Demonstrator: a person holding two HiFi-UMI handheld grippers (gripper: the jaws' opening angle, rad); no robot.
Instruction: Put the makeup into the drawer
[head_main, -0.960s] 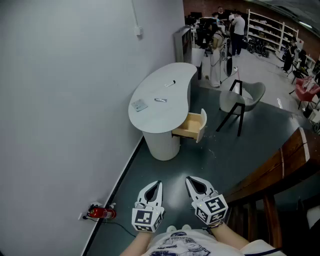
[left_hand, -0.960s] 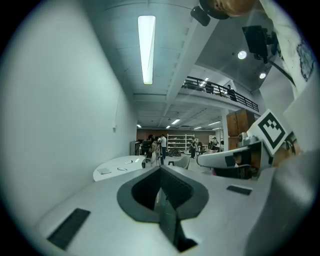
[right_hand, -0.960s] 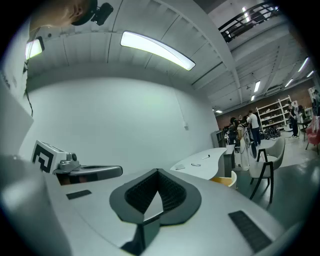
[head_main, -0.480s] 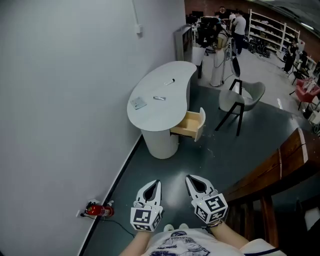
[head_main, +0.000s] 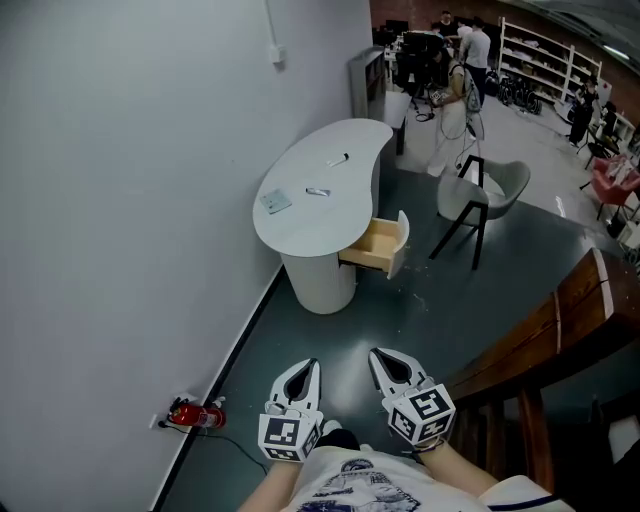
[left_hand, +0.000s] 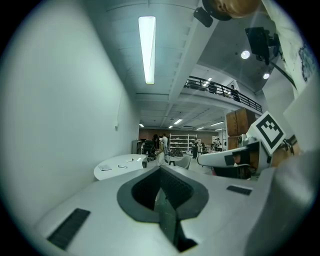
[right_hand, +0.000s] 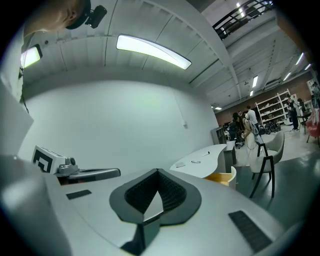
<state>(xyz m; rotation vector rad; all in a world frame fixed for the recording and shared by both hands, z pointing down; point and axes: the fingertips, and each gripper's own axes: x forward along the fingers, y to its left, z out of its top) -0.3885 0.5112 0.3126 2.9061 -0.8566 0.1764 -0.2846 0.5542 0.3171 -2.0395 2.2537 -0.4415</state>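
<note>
Bright, even light came from ceiling tube light (left_hand: 146, 49); shadows were soft. Gripper views bulged, corners black. Head view sharp.

Three little bits on the worktop (head_main: 345, 195), a flat pale piece (head_main: 275, 201), a short stick (head_main: 318, 191) and a dark-tipped stick (head_main: 338, 160), are way too tiny in the head view to name. The drawer (head_main: 378, 243) only shows part of its inside. Its front panel blocks the rest, so can't tell what's in there. In the right gripper view just a sliver of it peeks past the right tool (right_hand: 157, 170). Red thing (head_main: 190, 413) on the floor by the wall: too small to call. The forearms (head_main: 470, 478) get chopped by the bottom edge.
</note>
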